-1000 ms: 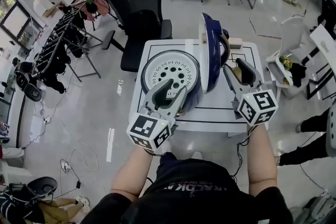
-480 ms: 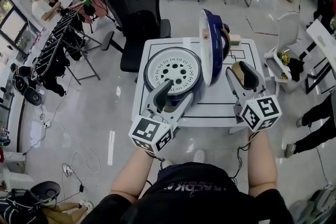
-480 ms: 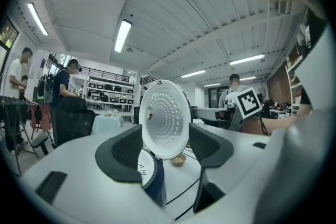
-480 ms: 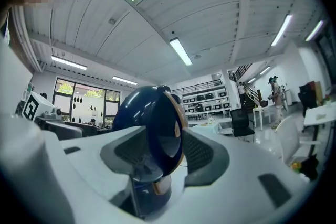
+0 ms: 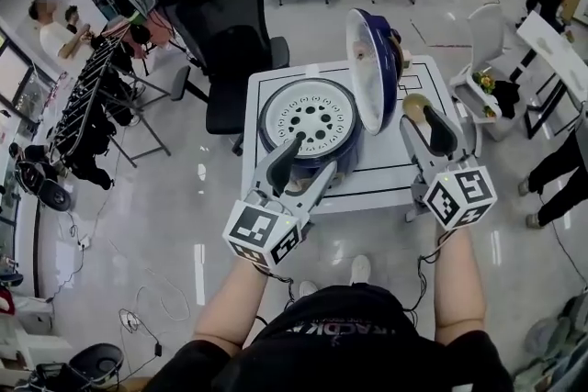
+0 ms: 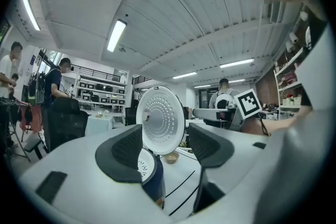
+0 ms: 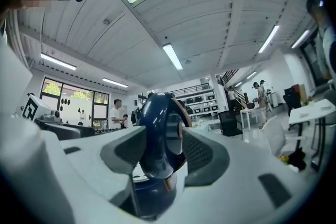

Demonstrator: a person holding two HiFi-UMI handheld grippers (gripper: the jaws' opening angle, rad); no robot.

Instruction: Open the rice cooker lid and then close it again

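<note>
A dark blue rice cooker (image 5: 310,126) stands on the white table (image 5: 395,170), its white perforated inner plate facing up. The lid (image 5: 370,69) stands upright at the cooker's right side. It shows its white inner face (image 6: 160,119) in the left gripper view and its blue shell (image 7: 159,134) in the right gripper view. My left gripper (image 5: 301,168) hovers at the cooker's near rim. Its jaws have just been opening and stand open (image 6: 165,147) with nothing between them. My right gripper (image 5: 430,126) is open (image 7: 164,157), just to the right of the lid and apart from it.
A black office chair (image 5: 230,18) stands behind the table, and a laden clothes rack (image 5: 96,96) is at the left. A white chair (image 5: 487,60) is at the right. A small tan bowl (image 6: 170,157) sits on the table beyond the cooker. People work at the far desks.
Both grippers have drawn back a little from the cooker toward the person. The lid has stayed upright and open.
</note>
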